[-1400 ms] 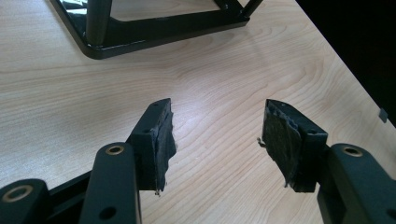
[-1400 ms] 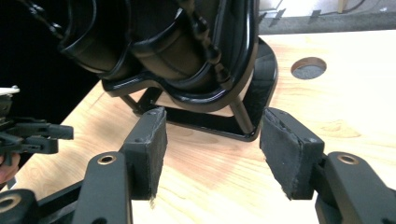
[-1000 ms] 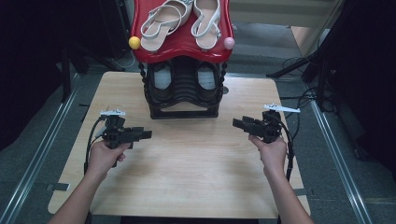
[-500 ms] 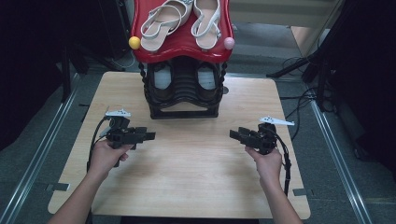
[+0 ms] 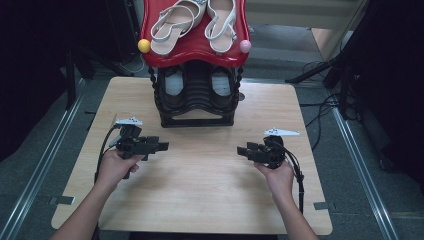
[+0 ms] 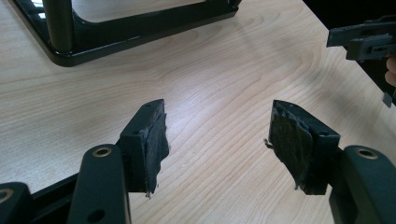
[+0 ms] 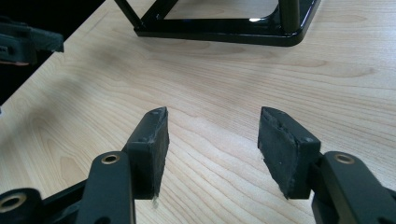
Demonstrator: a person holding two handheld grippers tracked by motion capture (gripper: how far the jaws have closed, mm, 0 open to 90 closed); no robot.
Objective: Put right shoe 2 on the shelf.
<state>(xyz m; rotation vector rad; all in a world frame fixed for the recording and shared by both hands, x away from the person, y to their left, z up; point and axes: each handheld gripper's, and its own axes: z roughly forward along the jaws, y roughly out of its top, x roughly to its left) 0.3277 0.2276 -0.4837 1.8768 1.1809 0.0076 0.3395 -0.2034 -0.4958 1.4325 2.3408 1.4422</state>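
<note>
the left claw is held over the left part of the wooden surface, pointing toward the middle; its jaws stand spread apart with nothing between them, as the left gripper view shows, where the worn pads frame bare wood. the right claw is held over the right part of the surface, pointing toward the left claw; its jaws are likewise released and hold nothing, the pads standing apart over bare wood in the right gripper view. the two claws face each other, well apart. each is gripped by a hand coming in from the near edge. the black shoe rack stands at the far middle of the surface, beyond both claws and apart from them; its base bar lies ahead of the left claw and its base bar ahead of the right claw. a pair of dark shoes sits on its lower tier. the red top shelf carries a pair of pale sandals, with a yellow ball at its left corner and a pink ball at its right corner.
</note>
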